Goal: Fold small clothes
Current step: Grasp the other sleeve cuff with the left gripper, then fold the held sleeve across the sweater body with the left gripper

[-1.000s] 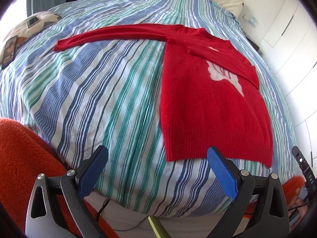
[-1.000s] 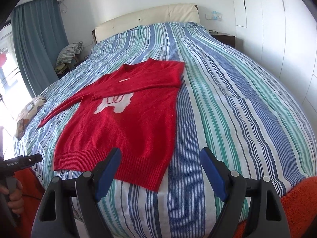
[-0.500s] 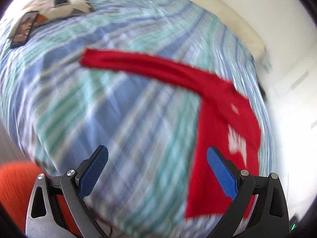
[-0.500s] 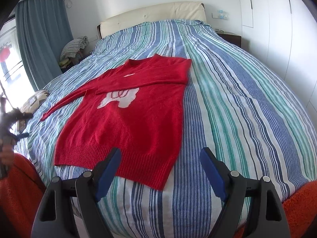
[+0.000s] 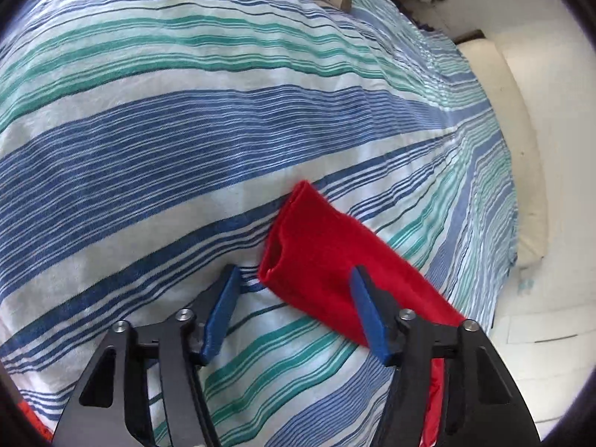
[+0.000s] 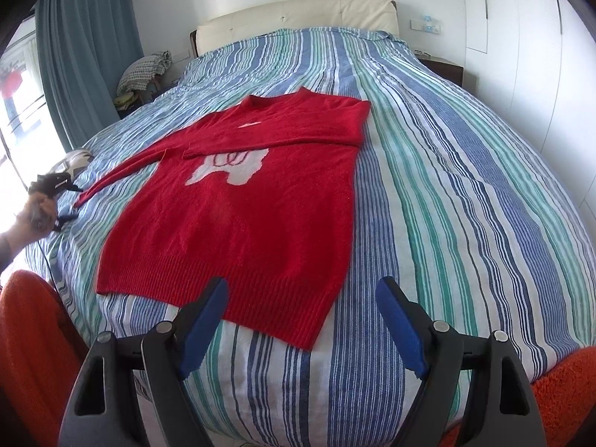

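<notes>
Now, scene: I stand at the foot of a bed covered in blue, green and white stripes, with a claw in each hand.
Sweater: a red sweater with a white patch on the chest lies flat on the bed, hem toward me and neck toward the cream headboard.
Folded sleeve: one sleeve is laid across the chest of the sweater, just above the white patch.
Long sleeve: the other sleeve stretches out straight from the sweater's body toward the window side of the bed, and its cuff rests on the stripes.
Left claw: my left claw points down at that cuff, and its jaws have just been closing. They stand about half apart. The cuff lies in the gap, over toward one blue pad, while the other pad sits on bare bedspread beside the sweater's sleeve end. Nothing is pinched.
Left hand: seen from my right claw's camera, my left hand grips its tool just beside the sweater's cuff.
Right claw: my right claw hovers near the sweater's hem with its jaws wide apart and nothing between them.
Pillow: a patterned pillow lies beyond the sweater's long sleeve, near the blue curtain.
</notes>
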Demonstrator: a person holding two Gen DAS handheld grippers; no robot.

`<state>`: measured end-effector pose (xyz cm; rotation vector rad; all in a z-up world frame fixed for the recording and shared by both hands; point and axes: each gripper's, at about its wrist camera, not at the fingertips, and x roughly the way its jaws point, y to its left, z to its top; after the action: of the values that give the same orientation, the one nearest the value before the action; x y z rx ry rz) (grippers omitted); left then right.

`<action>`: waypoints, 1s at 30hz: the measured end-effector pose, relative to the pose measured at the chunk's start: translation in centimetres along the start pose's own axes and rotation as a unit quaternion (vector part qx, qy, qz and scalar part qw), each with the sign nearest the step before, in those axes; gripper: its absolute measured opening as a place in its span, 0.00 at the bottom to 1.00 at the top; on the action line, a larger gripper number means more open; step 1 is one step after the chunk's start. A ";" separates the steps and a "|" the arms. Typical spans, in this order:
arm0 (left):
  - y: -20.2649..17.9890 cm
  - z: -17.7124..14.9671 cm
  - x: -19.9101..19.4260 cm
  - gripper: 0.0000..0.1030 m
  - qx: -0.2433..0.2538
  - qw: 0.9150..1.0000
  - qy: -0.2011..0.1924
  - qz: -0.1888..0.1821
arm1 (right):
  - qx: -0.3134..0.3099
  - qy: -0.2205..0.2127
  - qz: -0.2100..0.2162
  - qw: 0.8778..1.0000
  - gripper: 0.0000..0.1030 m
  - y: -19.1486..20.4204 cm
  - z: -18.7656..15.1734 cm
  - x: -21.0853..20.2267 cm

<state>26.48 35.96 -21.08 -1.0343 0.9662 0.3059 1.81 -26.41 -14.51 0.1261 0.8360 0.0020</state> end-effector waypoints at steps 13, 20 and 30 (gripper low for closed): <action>-18.6 -6.1 -6.5 0.02 0.267 0.961 -0.075 0.017 | 0.020 0.009 0.028 0.999 0.78 -0.4 0.1 1.1; -37.0 -22.6 -8.4 0.02 0.462 0.878 -0.062 -0.106 | 0.056 0.000 0.043 0.997 0.78 -2.0 0.1 0.7; -33.5 -42.4 1.8 0.60 0.610 0.792 -0.023 -0.004 | 0.086 -0.006 0.046 0.995 0.78 -3.4 0.1 0.0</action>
<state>26.11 -16.93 -9.74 0.1750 0.8641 -0.3134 1.75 -29.76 -14.81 0.3264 0.8177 0.0165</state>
